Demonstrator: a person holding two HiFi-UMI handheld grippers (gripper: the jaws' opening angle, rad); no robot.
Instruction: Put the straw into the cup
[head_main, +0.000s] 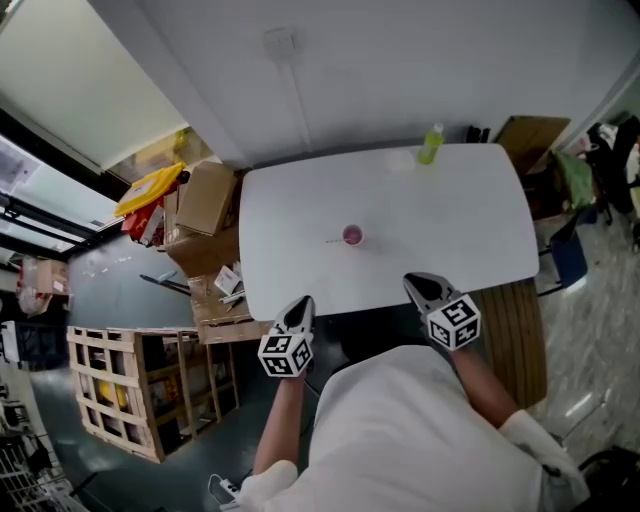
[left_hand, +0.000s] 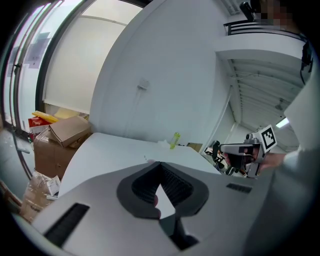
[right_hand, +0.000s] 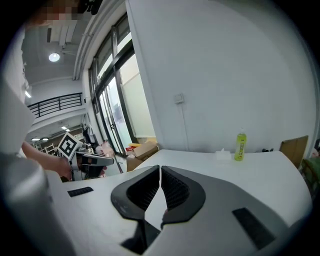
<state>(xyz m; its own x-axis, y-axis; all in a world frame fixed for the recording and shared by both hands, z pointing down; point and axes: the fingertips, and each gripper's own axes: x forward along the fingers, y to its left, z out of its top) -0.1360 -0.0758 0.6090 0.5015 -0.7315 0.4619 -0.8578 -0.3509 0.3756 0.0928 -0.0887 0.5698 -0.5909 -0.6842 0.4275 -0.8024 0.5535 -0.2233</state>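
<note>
Shirt (head_main: 400, 430): white, fills the bottom centre of the head view, nearest the lens.
Left gripper (head_main: 301, 306): lower centre-left of the head view, its tip at the table's near edge. The jaws are clenched tip to tip with nothing between them.
Right gripper (head_main: 418, 285): lower centre-right, its tip over the table's near edge. The jaws are pressed together and empty.
Table (head_main: 460, 220): white, spans the middle of the frame.
Cup (head_main: 352, 235): small and pink, upright near the table's middle, apart from both grippers.
Straw: cannot be made out for sure. A thin streak (head_main: 333, 241) lies on the table just left of the cup.
Bottle (head_main: 431, 143): green, upright at the table's far edge, upper centre-right.
Boxes (head_main: 205, 195): cardboard, beside the table's left end.
Crate (head_main: 140, 385): wooden slats, lower left on the floor.
</note>
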